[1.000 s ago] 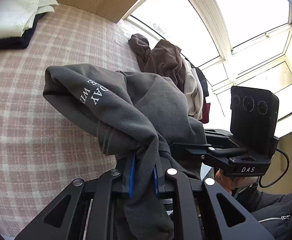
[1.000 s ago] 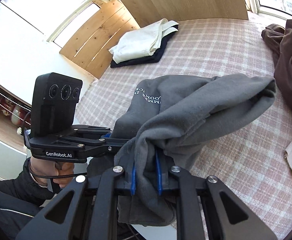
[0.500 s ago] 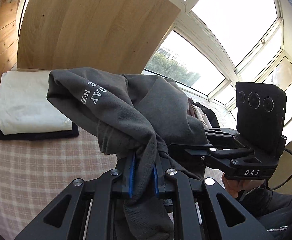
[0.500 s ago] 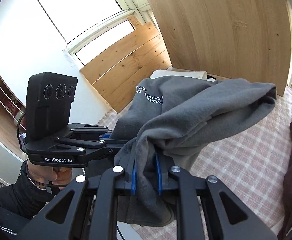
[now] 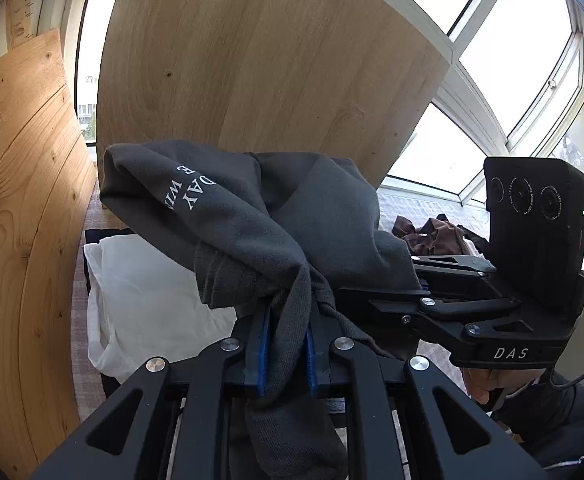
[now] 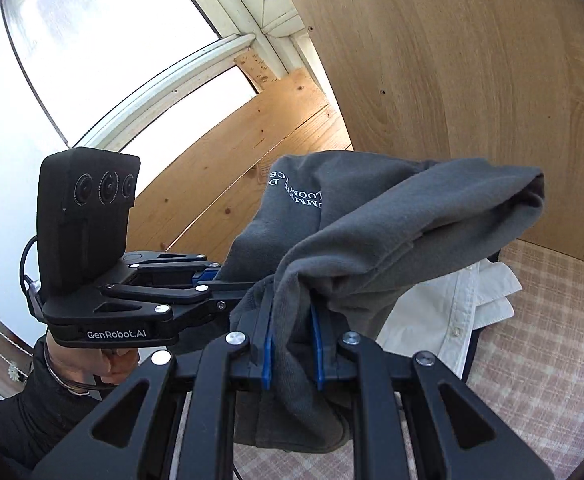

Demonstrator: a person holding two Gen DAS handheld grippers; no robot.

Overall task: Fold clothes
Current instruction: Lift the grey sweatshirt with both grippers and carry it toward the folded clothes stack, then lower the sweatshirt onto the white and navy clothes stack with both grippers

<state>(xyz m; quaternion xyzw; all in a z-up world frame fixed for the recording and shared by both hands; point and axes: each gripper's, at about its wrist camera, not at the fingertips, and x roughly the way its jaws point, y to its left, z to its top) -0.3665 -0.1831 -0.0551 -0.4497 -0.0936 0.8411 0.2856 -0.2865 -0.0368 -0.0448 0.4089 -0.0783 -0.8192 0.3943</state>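
Observation:
A folded dark grey sweatshirt (image 5: 260, 220) with white lettering hangs between both grippers, held in the air; it also shows in the right wrist view (image 6: 371, 232). My left gripper (image 5: 286, 344) is shut on its bunched edge. My right gripper (image 6: 292, 344) is shut on the other side of the same edge. Just beyond and below the sweatshirt lies a stack of folded clothes: a white shirt (image 5: 144, 280) on a dark garment (image 5: 100, 234), also in the right wrist view (image 6: 451, 304).
The checked bedcover (image 6: 543, 336) lies beneath. A light wooden board (image 5: 260, 80) and pine planks (image 5: 20, 208) stand close behind the stack. A heap of brown unfolded clothes (image 5: 431, 234) lies to the right near the windows (image 5: 511, 60).
Both grippers have carried the sweatshirt forward across the bed toward the folded stack; the stack and wooden boards are now much closer. The grip has not changed.

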